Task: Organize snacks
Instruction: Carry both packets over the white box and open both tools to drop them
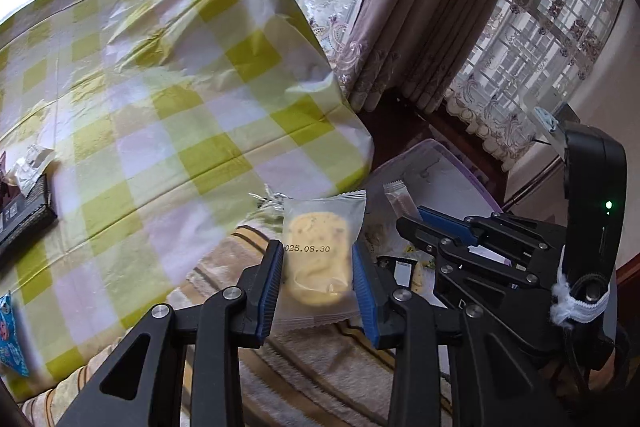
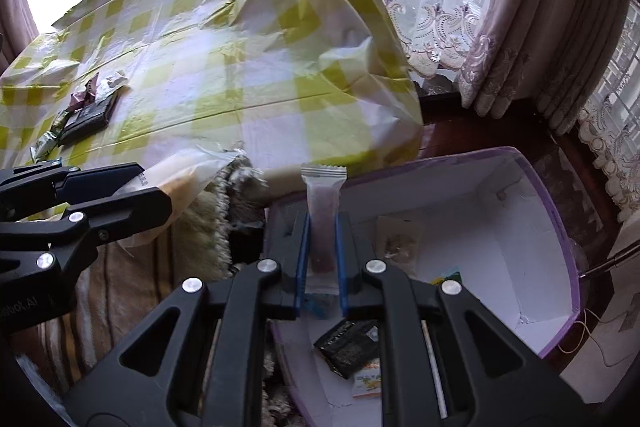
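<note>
My left gripper point(image 1: 318, 263) is shut on a clear packet holding a yellow cookie point(image 1: 318, 259), beside the table's edge and above a striped cloth. It also shows at the left of the right wrist view point(image 2: 132, 187). My right gripper point(image 2: 322, 227) is shut on a slim clear packet with a reddish bar point(image 2: 323, 211), held over a white box with a purple rim point(image 2: 560, 227). The box holds a black packet point(image 2: 348, 347), an orange-green packet point(image 2: 366, 383) and a clear packet point(image 2: 396, 239). The right gripper also shows in the left wrist view point(image 1: 432, 223).
A table with a yellow-and-white checked cloth point(image 2: 220, 75) carries a dark packet point(image 2: 86, 117) and wrappers point(image 2: 48, 141) at its left. A blue packet point(image 1: 10, 339) lies at the table's near left. Curtains point(image 2: 540, 27) and windows stand behind. A dark floor lies right of the table.
</note>
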A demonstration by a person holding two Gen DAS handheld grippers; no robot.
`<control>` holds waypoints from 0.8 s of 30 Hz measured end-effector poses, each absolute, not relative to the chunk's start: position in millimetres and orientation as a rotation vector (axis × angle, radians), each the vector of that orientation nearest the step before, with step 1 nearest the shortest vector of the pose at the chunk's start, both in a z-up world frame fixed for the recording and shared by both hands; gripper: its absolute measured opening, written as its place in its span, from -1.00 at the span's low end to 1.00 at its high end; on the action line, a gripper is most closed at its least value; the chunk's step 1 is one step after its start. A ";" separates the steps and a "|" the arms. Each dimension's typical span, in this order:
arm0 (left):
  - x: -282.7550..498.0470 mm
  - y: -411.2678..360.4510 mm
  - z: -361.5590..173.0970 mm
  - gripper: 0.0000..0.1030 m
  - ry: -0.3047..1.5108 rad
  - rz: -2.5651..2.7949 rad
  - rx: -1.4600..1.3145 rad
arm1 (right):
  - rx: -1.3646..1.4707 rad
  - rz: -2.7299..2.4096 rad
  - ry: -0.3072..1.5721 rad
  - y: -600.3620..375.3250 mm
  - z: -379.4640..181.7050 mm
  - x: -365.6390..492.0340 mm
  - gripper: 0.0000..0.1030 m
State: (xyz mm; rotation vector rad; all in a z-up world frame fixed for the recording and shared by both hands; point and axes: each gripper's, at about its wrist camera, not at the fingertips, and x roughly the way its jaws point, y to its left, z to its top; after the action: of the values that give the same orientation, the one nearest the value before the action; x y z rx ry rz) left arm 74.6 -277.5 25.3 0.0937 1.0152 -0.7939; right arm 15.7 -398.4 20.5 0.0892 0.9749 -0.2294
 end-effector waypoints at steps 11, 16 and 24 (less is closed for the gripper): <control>43.1 -330.3 12.0 -0.31 1.041 -0.904 0.217 | 0.127 -0.350 1.014 -438.6 -0.5 -18.0 -0.68; 36.2 -339.9 7.1 -0.30 1.049 -0.924 0.243 | 0.142 -0.382 1.011 -449.7 -0.2 -24.4 -0.67; 38.5 -332.4 9.6 0.29 1.044 -0.932 0.199 | 0.122 -0.424 1.005 -454.3 0.9 -29.1 0.29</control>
State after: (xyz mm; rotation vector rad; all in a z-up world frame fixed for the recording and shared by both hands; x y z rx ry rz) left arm 38.5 -332.4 9.6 0.1994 1.0435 -0.9319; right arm -29.1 -454.3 0.9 0.1216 1.0052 -0.4245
